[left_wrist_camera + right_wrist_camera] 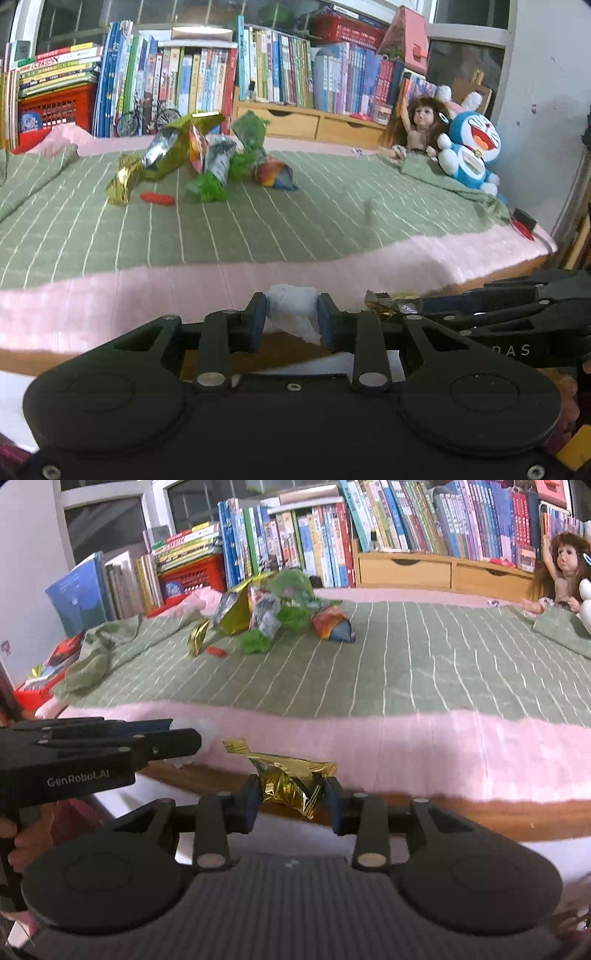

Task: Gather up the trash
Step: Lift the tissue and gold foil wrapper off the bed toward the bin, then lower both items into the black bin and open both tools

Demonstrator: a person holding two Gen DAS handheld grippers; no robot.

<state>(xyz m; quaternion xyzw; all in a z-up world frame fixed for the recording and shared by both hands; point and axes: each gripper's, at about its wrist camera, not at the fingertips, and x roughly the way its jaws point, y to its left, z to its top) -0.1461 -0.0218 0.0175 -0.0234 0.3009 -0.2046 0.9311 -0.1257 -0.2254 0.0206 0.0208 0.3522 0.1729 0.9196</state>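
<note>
L gripper point(291, 319) fingers pinch white tissue wad point(293, 314); R gripper point(291, 801) fingers pinch gold wrapper point(291, 781), both near bed point(443, 738) edge.

The bed point(221, 280) wears a pink cover, with a green blanket point(295, 221) striped in pale lines spread over most of it. Toward the far side a heap of wrappers point(199, 155) lies on the blanket: a gold foil bag, crumpled green ones, a silvery one, a multicoloured packet point(275, 175) at its edge and a small red scrap point(157, 198) just beside. At the right end a doll point(417, 129) and a blue plush toy point(471, 153) sit together.
</note>
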